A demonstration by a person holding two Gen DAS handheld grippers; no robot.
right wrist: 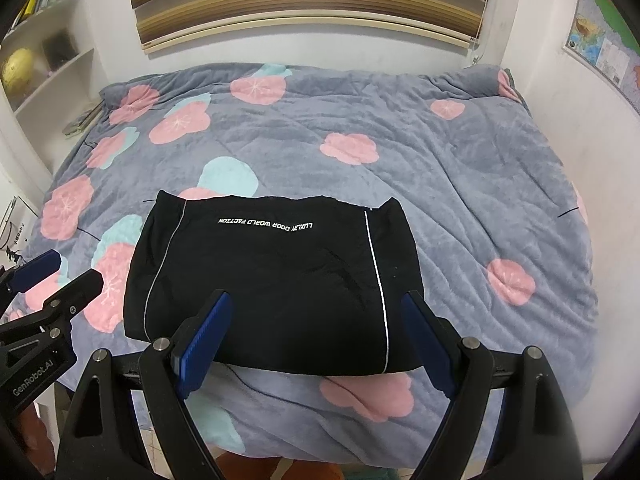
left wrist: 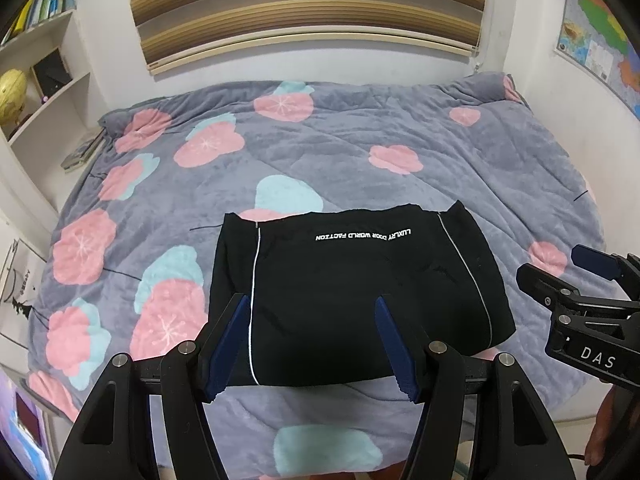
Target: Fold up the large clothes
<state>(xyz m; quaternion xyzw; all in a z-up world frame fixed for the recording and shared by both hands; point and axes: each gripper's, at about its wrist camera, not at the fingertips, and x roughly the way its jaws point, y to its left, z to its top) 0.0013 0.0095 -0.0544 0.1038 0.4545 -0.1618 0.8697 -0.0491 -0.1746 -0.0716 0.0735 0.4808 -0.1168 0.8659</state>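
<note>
Left hand-held gripper [left wrist: 310, 306]: nearest me, its blue-padded fingers spread wide with nothing between them, hanging above the near edge of the folded garment, toward its left stripe.
Right hand-held gripper [right wrist: 317, 302]: level with the left one, fingers likewise spread and bare, above the garment's near right part; in the left wrist view it shows at the right edge of the picture.
Folded black garment [right wrist: 272, 280]: a compact rectangle lying flat on the near half of the bed, with a thin white stripe down each side and a line of white lettering along its far edge, upside down from here.
Bedspread [left wrist: 360, 148]: grey plush with pink and pale blue flowers, covering the whole bed.
Bookshelf [left wrist: 52, 60]: white, at far left, holding books and a yellow globe [left wrist: 12, 96].
Window blind [right wrist: 312, 0]: striped, on the far wall.
Map [left wrist: 596, 40]: pinned to the right wall.
</note>
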